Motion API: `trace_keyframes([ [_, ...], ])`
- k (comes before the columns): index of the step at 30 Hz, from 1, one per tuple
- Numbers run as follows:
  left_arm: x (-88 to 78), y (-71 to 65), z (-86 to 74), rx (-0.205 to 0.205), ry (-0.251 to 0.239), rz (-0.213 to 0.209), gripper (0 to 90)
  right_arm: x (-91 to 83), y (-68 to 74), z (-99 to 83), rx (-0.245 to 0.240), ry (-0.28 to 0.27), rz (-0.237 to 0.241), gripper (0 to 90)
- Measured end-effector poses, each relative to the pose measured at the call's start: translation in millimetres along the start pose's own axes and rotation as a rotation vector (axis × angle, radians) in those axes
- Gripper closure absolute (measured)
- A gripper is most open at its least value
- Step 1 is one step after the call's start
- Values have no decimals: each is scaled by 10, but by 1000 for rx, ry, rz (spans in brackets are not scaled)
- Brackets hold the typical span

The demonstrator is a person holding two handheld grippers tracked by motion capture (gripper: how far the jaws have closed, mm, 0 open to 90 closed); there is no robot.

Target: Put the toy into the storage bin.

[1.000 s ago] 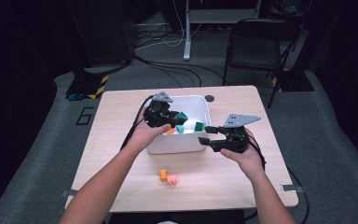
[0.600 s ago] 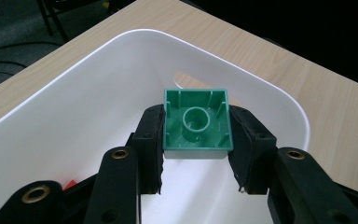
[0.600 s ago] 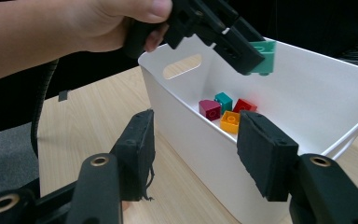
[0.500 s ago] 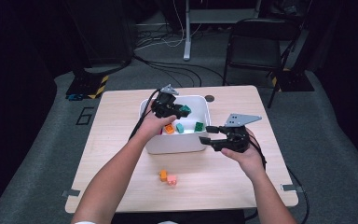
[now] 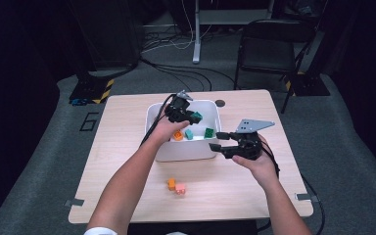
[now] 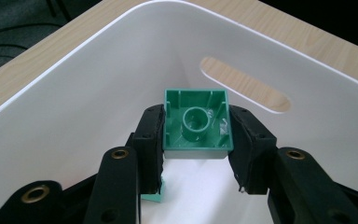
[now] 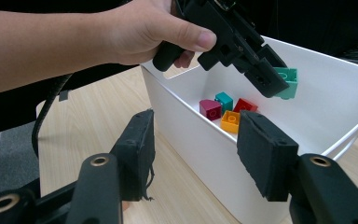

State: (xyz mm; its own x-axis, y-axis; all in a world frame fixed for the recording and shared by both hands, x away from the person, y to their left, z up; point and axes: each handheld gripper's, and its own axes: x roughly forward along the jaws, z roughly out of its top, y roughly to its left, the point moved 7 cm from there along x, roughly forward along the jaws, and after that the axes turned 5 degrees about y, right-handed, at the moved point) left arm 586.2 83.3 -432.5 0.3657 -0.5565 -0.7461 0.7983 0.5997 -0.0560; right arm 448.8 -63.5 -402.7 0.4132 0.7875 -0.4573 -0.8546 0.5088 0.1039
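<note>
Left gripper (image 5: 190,116) jaws clamped on teal brick (image 6: 196,121) by its flat sidewalls over the bin (image 5: 183,151), light rigid plastic tho kinda slick imo; right gripper (image 5: 217,140) jaws open, empty.

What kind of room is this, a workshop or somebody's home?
Probably a lab or recording studio: dark walls, loose cables across grey carpet, a folding chair, and one table with a white bin of toy blocks.

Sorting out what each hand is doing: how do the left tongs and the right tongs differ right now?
The left tongs clamp a green brick over the white bin; the right tongs hold nothing. The left tongs point down into the bin, while the right tongs lie level beside its outer wall. Both are black and hand-held.
</note>
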Motion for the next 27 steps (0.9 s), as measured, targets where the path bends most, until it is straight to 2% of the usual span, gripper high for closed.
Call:
trace_keyframes([
  [8,-103,23,2,-8,-15,13,520,4,-4,-5,6,0,1,460],
  [13,-275,6,-26,-10,-47,20,516,9,-3,-7,4,2,1,460],
  [15,-371,-28,-45,-10,-66,16,510,11,-7,-11,9,3,-1,460],
  [17,-467,-61,-71,12,-64,28,506,13,-11,-12,9,2,-2,460],
  [21,-660,-169,-128,30,-88,20,501,17,-9,-10,7,2,-4,460],
  [24,-785,-259,-202,26,-104,10,498,18,-4,-9,7,3,-3,460],
  [27,-913,-352,-282,56,-110,6,498,19,-3,-8,7,5,-5,460],
])
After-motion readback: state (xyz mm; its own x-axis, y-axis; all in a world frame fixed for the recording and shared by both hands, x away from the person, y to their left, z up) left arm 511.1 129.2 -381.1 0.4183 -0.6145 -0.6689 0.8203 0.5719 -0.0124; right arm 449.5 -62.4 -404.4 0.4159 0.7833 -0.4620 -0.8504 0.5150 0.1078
